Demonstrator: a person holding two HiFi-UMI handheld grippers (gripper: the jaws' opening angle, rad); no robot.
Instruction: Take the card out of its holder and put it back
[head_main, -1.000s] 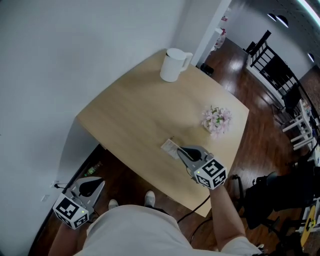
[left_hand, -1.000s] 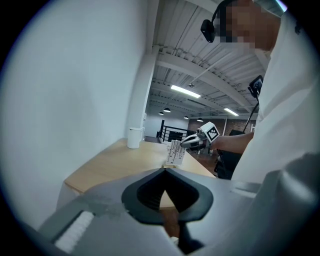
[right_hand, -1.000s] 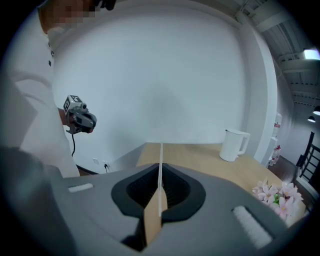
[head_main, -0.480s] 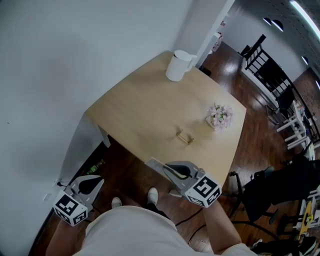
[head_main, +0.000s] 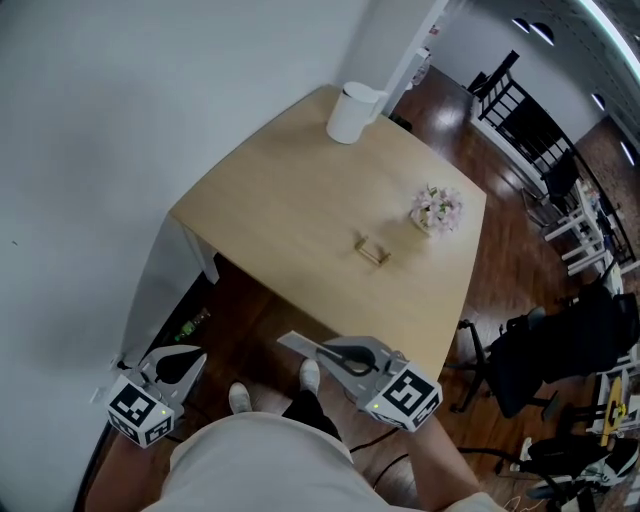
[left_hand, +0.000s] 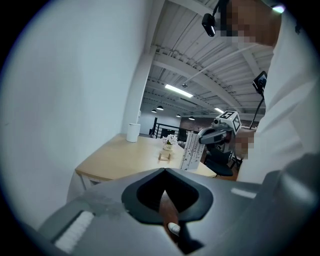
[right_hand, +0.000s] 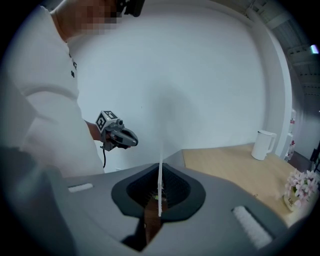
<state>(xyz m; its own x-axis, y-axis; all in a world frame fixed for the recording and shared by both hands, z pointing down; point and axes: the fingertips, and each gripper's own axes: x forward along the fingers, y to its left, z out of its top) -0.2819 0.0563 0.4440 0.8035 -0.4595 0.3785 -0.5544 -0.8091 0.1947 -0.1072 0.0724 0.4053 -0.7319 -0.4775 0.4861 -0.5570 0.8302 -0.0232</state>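
Observation:
The small wooden card holder (head_main: 372, 250) stands empty on the light wooden table (head_main: 280, 200), near its right half; the left gripper view also shows the holder (left_hand: 164, 156). My right gripper (head_main: 335, 352) is shut on the pale card (head_main: 300, 345) and holds it in the air off the table's near edge, close to my body. The card (right_hand: 160, 175) shows edge-on between the jaws in the right gripper view, and the card (left_hand: 191, 149) shows face-on from the left. My left gripper (head_main: 190, 357) hangs low at the left above the floor, jaws together and empty.
A white jug (head_main: 352, 112) stands at the table's far corner. A small pot of pink flowers (head_main: 436, 210) sits just beyond the holder. A white wall runs along the left. Black chairs (head_main: 530, 360) stand on the dark wooden floor to the right.
My right gripper has lifted the card out of the holder and drawn it back off the table toward my body. The left gripper has shifted slightly.

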